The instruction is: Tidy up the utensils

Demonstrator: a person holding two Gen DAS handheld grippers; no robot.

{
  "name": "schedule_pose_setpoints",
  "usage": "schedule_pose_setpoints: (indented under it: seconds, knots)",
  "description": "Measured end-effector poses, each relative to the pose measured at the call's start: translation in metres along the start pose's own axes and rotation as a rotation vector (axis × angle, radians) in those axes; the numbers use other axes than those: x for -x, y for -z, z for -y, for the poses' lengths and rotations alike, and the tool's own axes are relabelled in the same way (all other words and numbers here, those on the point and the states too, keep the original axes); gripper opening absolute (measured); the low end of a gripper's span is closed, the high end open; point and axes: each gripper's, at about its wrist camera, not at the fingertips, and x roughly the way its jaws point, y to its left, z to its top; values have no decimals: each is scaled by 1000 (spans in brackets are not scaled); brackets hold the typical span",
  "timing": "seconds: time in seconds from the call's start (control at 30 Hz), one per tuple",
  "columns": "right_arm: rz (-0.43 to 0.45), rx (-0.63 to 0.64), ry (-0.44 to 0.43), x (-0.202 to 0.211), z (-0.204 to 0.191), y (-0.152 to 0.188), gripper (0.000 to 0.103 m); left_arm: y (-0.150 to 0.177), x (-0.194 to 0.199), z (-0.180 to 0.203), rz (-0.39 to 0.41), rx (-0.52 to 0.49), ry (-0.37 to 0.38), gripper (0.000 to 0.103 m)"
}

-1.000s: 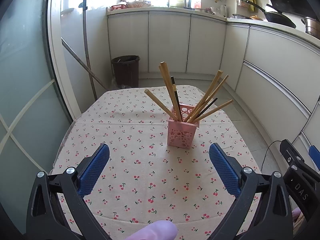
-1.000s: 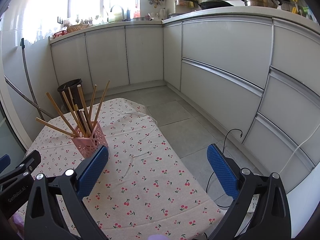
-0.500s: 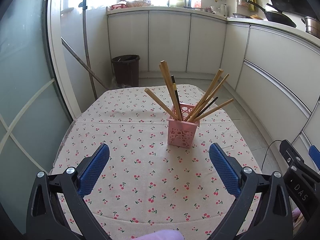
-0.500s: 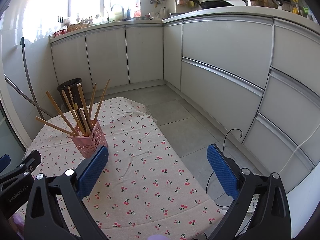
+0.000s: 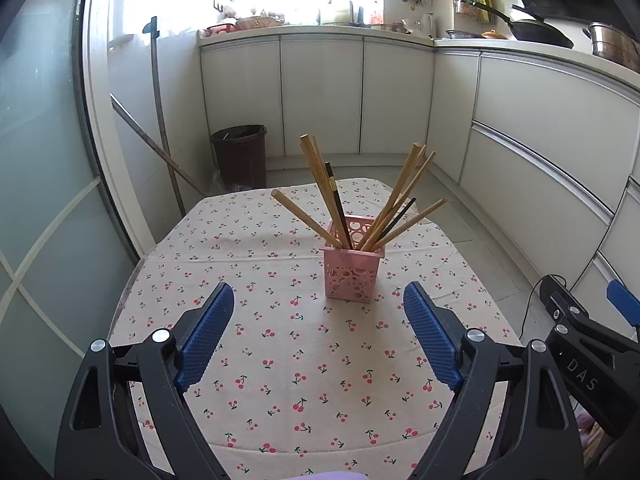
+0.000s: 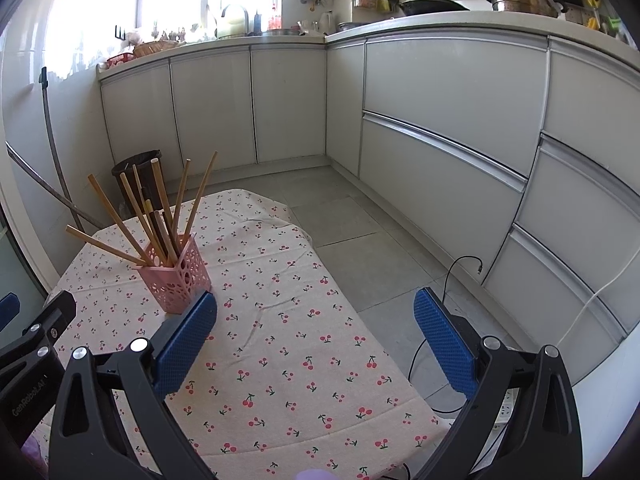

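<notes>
Cherry-print cloth covers the surface [image 5: 304, 364]. Nearest, the left gripper [image 5: 319, 338] and right gripper [image 6: 314, 340] hover with fingers spread wide, grasping nothing. Beyond them stands a pink perforated holder [image 5: 352, 268], wooden chopsticks [image 5: 394, 196] fanned loosely inside. Those sticks look light, stiff and slick; pinch one mid-shaft, since the holder could tip.

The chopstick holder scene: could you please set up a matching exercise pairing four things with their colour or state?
Things:
1. chopstick holder
2. left hand-held gripper
3. bin
4. tablecloth

Descriptions:
A. dark brown, on the floor
B. cherry print
C. pink, perforated, holding chopsticks
D. open, holding nothing

Pairs: 1-C, 2-D, 3-A, 4-B
</notes>
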Motion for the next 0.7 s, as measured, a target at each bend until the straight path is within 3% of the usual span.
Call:
schedule_pose_setpoints:
  seconds: [0.07, 0.7]
  knots:
    - [1, -1, 0, 0, 0, 0, 96, -1, 1, -2, 0, 14, -9, 96]
    - [-2, 3, -1, 0, 0, 1, 96, -1, -3, -3, -28, 24, -17, 96]
